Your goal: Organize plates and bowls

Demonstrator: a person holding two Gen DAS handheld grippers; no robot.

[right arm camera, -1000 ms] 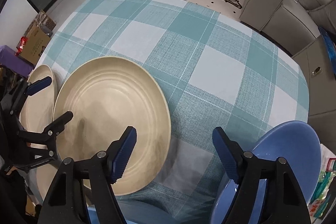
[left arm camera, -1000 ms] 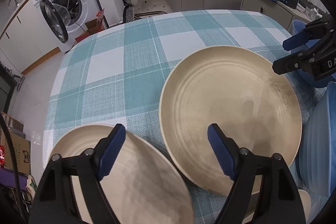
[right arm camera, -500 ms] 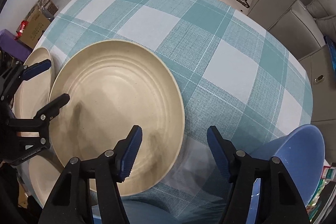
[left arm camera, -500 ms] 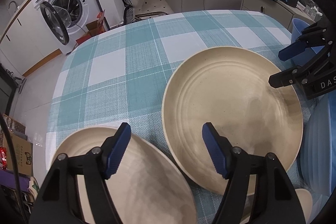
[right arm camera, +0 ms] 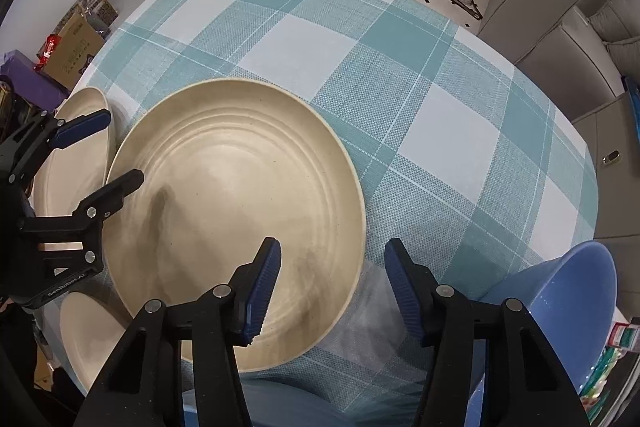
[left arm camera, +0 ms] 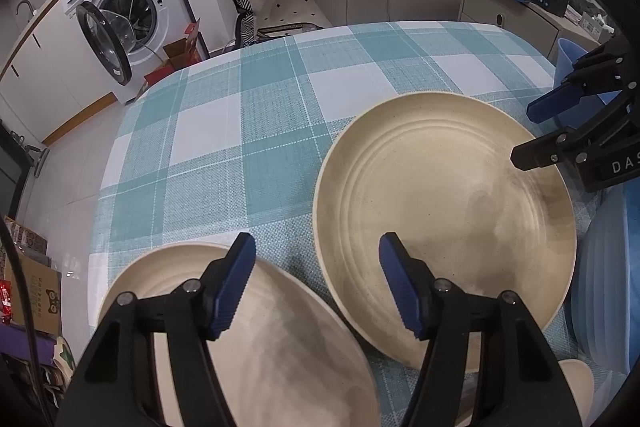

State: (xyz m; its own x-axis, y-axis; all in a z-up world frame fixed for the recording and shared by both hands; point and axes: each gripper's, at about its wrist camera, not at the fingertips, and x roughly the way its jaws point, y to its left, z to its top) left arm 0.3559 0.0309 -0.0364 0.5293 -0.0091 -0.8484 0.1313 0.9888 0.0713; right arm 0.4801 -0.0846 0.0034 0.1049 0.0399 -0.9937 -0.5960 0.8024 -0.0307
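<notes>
Left tongs [left arm camera: 316, 283] closing, nothing between pads, over gap between small beige plate [left arm camera: 256, 339] and large beige plate [left arm camera: 440, 223] on table [left arm camera: 248, 131]. Right tongs [right arm camera: 332, 287] closing over large plate's edge, not gripping; blue bowl [right arm camera: 568, 311] just right of them

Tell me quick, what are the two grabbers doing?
Left gripper: closing, nothing between its jaws yet.
Right gripper: closing around the big cream plate's edge, not pressing yet.
</notes>
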